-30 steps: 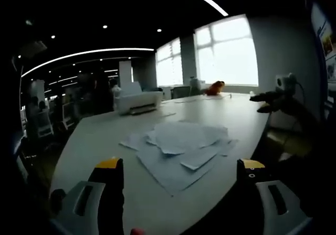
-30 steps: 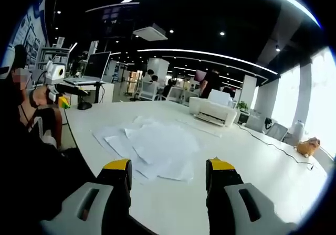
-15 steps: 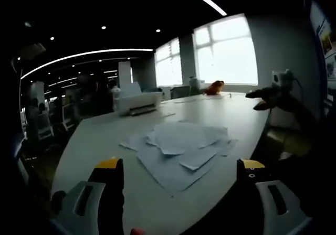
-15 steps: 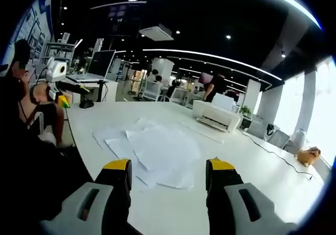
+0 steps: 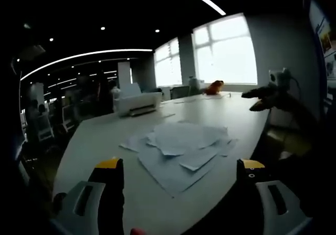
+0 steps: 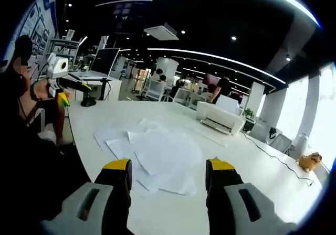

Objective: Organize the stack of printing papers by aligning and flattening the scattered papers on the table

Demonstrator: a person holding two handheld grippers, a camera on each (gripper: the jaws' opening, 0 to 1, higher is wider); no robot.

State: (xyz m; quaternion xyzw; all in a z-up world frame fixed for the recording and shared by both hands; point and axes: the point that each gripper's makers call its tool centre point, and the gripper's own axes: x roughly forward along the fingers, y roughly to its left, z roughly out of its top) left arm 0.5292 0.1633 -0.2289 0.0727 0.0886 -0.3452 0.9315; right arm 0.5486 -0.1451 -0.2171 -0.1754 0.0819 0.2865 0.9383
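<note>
We judge the step in hand to be the approach: both tools are above the near edge of the counter (image 5: 100,135), short of the scattered printing papers (image 5: 181,148), and nothing has been aligned yet.

1. Location of the work. The papers lie loose and overlapping near the middle of the white counter, corners pointing several ways, with a larger sheet underneath jutting toward the near edge. In the right gripper view the same pile (image 6: 157,153) lies ahead of the jaws. A white printer (image 5: 135,101) stands well apart at the far side.

2. Recommended method. We would bring 1 tool to each side of the pile, lower the jaws until they meet the counter just outside the outermost sheets, then push inward evenly so the edges gather. Press flat only after the edges agree; pressing first may crease raised corners.

3. Tool state. The left tool (image 5: 178,167) has its jaws wide apart, holding nothing and touching nothing. The right tool (image 6: 169,168) likewise has its jaws apart, though less widely, with nothing between them and no contact with the paper.
</note>
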